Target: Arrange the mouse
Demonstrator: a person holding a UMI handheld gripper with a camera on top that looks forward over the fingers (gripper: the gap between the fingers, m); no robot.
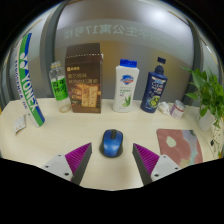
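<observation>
The mouse (111, 143) has a smooth blue plastic shell with a slight sheen, lying on a pale, matt, even worktop (40, 142); the claw (112, 158), its fingers apart, carries matt magenta pads (78, 156). At 11 o'clock from the mouse the box (84, 78) looks like printed brown cardboard and the bottle (60, 86) clear glossy plastic. At 12 to 1 o'clock the white (125, 85) and dark blue (155, 85) bottles look like glossy opaque plastic.

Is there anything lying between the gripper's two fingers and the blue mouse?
No. In the gripper view the blue mouse sits on the table between the open gripper fingers, nothing in the way.
</observation>
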